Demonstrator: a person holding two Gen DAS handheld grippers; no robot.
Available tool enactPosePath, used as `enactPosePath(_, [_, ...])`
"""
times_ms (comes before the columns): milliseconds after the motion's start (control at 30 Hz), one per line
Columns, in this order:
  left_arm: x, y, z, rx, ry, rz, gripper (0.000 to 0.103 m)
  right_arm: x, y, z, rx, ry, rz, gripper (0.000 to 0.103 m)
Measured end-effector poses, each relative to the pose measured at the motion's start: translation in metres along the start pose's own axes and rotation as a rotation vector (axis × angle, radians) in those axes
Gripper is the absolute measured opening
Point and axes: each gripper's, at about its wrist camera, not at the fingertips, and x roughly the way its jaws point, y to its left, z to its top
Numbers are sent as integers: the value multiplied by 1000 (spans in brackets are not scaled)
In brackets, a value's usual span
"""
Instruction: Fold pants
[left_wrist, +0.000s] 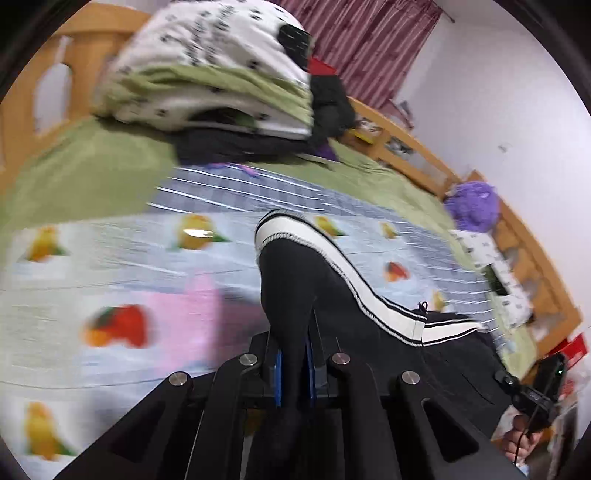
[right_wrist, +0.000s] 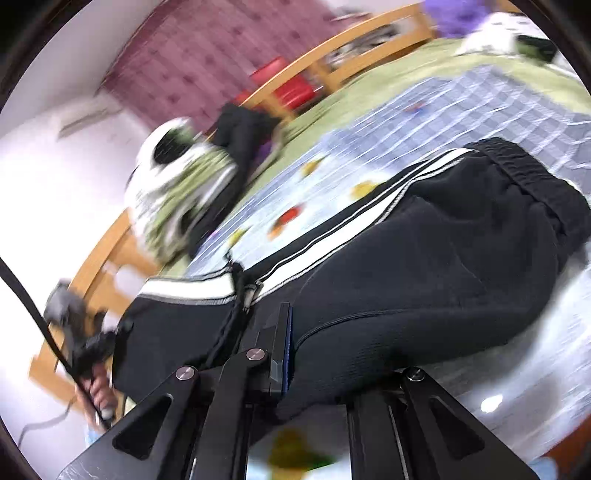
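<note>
Black pants (left_wrist: 295, 280) with a white side stripe (left_wrist: 332, 254) hang lifted above the fruit-print sheet (left_wrist: 110, 258). My left gripper (left_wrist: 293, 354) is shut on a bunched fold of the black cloth, which is squeezed between its blue pads (left_wrist: 277, 373). In the right wrist view the pants (right_wrist: 443, 258) drape over my right gripper (right_wrist: 306, 343), which is shut on the cloth near the drawstring (right_wrist: 238, 291). Its right finger is hidden under fabric. The elastic waistband (right_wrist: 535, 177) lies at the far right. Each gripper shows at the edge of the other's view, the right one (left_wrist: 535, 391) and the left one (right_wrist: 85, 343), both hand-held.
The bed has a green blanket (left_wrist: 74, 177) and a wooden frame (left_wrist: 424, 155). A pile of white and green bedding (left_wrist: 207, 74) sits at its far end on dark clothes (left_wrist: 328, 99). A purple plush (left_wrist: 472, 206) and a red box (right_wrist: 284, 81) lie by the rail.
</note>
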Motion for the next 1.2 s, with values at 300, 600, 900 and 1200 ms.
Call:
enactPosePath(300, [24, 59, -61, -6, 105, 275, 23, 50, 1, -68, -45, 153, -123, 23])
enactPosePath(600, [-17, 76, -113, -97, 64, 234, 66, -40, -64, -26, 109, -81, -224, 56])
enactPosePath(900, [-43, 95, -164, -343, 18, 148, 66, 3, -92, 30, 154, -87, -229, 27])
enactPosePath(1200, [-28, 70, -167, -342, 15, 156, 66, 0, -94, 17, -23, 24, -347, 37])
